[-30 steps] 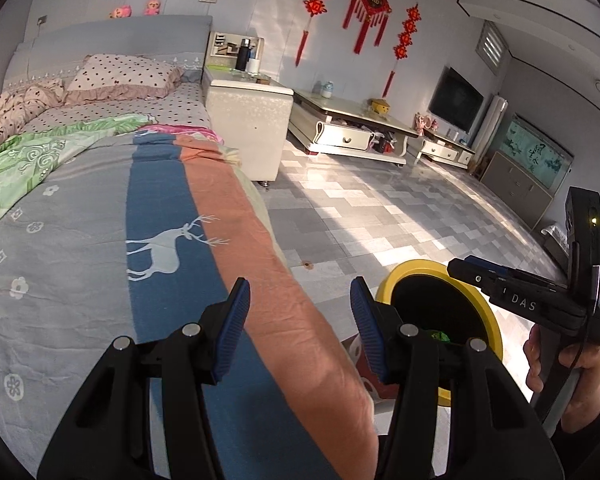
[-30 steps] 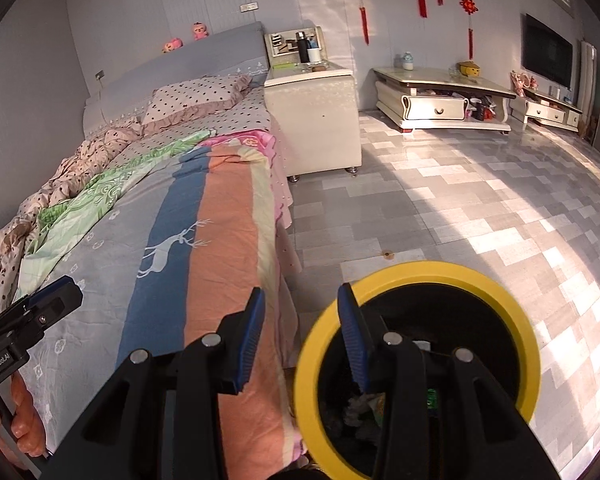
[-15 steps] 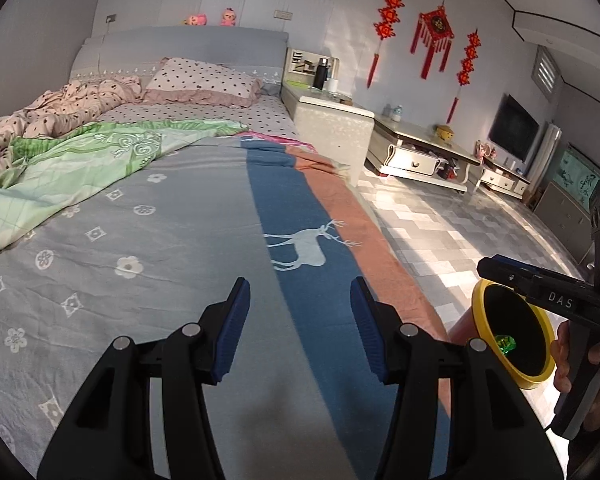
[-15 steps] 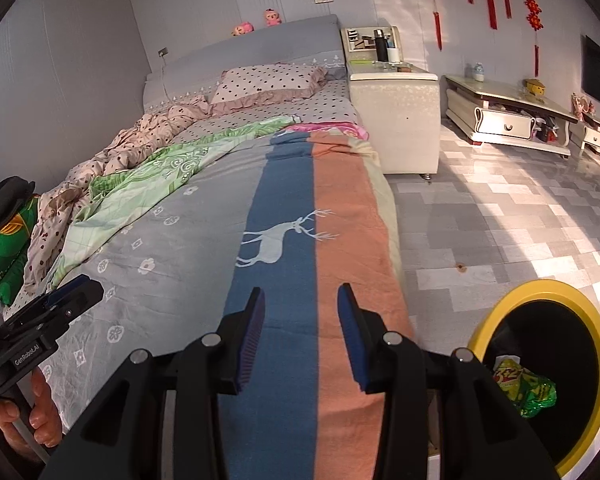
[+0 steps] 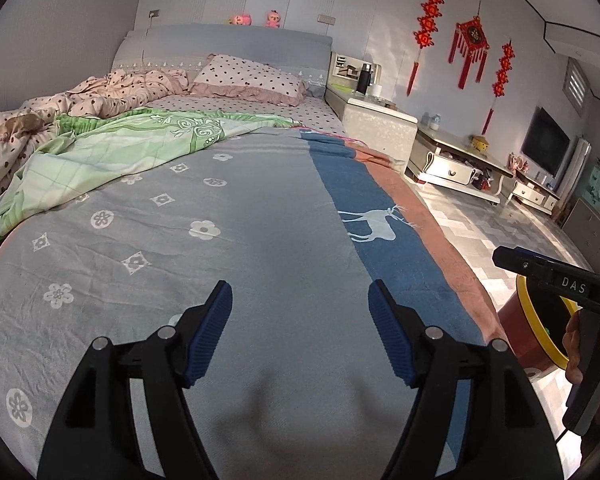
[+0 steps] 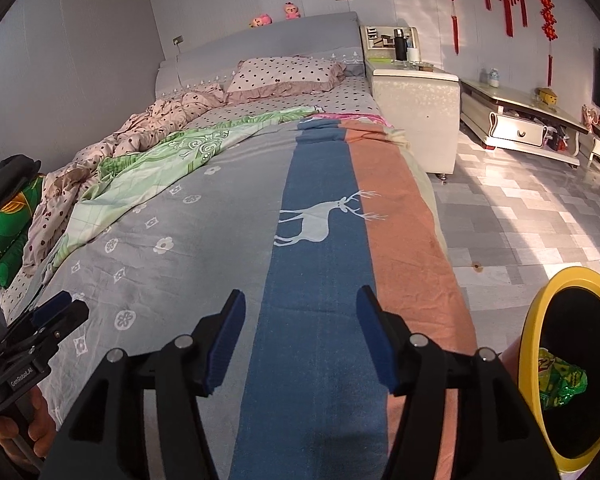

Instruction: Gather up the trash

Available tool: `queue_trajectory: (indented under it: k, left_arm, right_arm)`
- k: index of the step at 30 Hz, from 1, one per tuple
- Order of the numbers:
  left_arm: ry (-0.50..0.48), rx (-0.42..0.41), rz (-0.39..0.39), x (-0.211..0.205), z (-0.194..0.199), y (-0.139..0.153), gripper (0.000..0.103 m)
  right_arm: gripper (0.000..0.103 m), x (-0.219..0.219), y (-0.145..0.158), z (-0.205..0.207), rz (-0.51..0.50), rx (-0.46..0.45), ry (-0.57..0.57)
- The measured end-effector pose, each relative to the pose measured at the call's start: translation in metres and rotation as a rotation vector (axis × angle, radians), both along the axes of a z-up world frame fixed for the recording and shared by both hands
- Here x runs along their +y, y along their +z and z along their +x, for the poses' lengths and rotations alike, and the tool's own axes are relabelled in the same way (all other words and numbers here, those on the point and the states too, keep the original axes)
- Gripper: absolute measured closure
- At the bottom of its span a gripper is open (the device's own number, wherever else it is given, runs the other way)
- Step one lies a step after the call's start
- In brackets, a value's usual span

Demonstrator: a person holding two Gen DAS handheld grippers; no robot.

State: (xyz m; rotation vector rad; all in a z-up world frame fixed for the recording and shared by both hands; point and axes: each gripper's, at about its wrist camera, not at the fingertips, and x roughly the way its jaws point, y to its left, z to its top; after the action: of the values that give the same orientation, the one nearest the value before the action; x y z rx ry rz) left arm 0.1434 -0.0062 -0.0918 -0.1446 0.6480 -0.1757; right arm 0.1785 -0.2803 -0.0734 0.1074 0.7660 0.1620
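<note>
A yellow-rimmed bin (image 6: 540, 312) stands on the floor at the right of the bed, with a green snack wrapper (image 6: 562, 384) inside; its rim shows partly in the left wrist view (image 5: 526, 304). My left gripper (image 5: 300, 332) is open and empty over the grey flowered blanket (image 5: 180, 260). My right gripper (image 6: 300, 338) is open and empty over the blanket's blue deer stripe (image 6: 316, 280). Each gripper shows at the edge of the other's view, the right one (image 5: 556, 280) and the left one (image 6: 40, 328). I see no loose trash on the bed.
A green quilt (image 5: 112, 152) and a dotted duvet (image 5: 112, 92) lie bunched at the bed's left, a pillow (image 5: 248, 80) at the head. A white nightstand (image 6: 416, 108) and TV cabinets (image 6: 520, 120) stand right. A green cushion (image 6: 4, 232) sits far left.
Both grippers have swung left from over the bin and bed edge to over the bed. The bin has slid to the right edge of both views. Both stay open.
</note>
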Motion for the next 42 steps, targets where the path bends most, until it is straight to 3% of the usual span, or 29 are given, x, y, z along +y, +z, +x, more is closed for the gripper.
queue_trajectory:
  k: [6, 8, 11, 22, 30, 42]
  left_arm:
    - [0.026, -0.067, -0.018, 0.003, -0.019, 0.004, 0.01]
    - [0.036, -0.091, -0.017, 0.003, -0.024, 0.008, 0.009]
    - [0.043, -0.123, 0.0, 0.001, -0.033, 0.015, 0.008]
    - [0.036, -0.259, 0.033, -0.02, -0.076, 0.053, 0.008]
    - [0.051, -0.319, 0.032, -0.03, -0.11, 0.07, 0.008]
    - [0.038, -0.331, -0.02, -0.023, -0.121, 0.072, 0.008]
  right_arm:
    - [0.016, -0.002, 0.003, -0.021, -0.028, -0.103, -0.053]
    - [0.008, -0.004, 0.007, -0.03, -0.044, -0.148, -0.076]
    - [0.008, -0.007, 0.01, -0.04, -0.072, -0.194, -0.119]
    - [0.008, -0.019, 0.032, -0.083, -0.033, -0.349, -0.215]
    - [0.008, -0.013, 0.048, -0.11, -0.044, -0.396, -0.237]
    - [0.008, -0.001, 0.05, -0.126, -0.094, -0.434, -0.258]
